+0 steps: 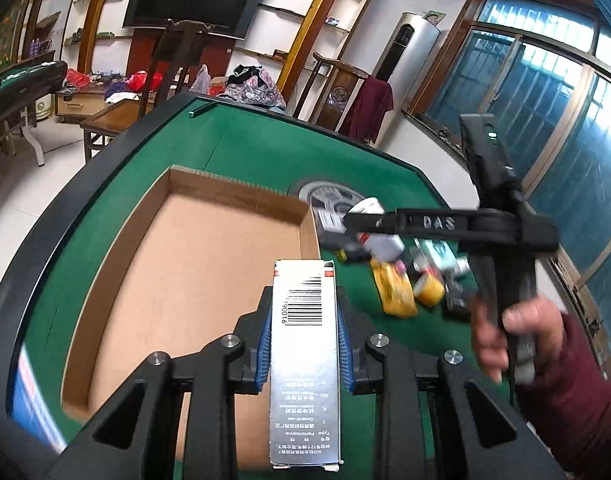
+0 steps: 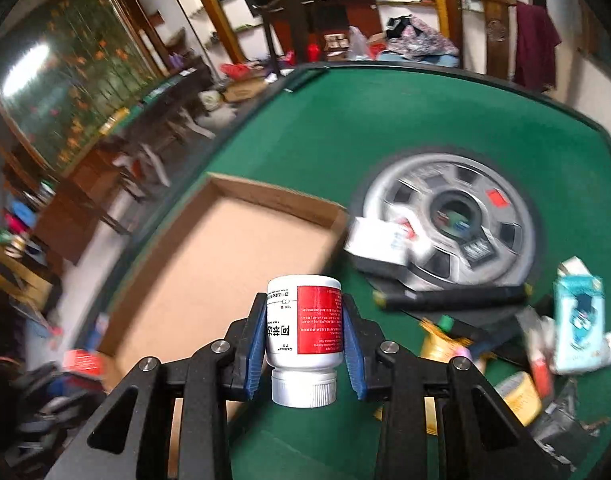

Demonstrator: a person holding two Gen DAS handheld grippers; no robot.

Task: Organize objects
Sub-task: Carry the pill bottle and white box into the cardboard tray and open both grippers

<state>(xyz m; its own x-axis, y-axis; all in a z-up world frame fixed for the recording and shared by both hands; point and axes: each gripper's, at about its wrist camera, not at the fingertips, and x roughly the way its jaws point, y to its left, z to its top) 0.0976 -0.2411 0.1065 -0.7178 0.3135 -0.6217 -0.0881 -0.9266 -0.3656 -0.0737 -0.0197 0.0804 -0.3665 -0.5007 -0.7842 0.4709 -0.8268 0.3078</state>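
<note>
A shallow brown cardboard tray [image 1: 209, 264] lies on the green felt table [image 1: 249, 148] toward its left edge; right of it, a heap of small packets [image 2: 505, 344] (some overlapping the round silver centre plate [image 2: 449, 216]).

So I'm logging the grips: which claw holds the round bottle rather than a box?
The right claw: it clamps a white bottle with red label; the left claw grips a flat silver box.

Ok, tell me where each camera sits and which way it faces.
Left wrist: on the left gripper, looking down along its fingers at the carton it grips, over the tray; the right gripper and hand show.
Right wrist: on the right gripper, facing down over the table, a bottle between its pads.
Both share tray, table, clutter pile.
</note>
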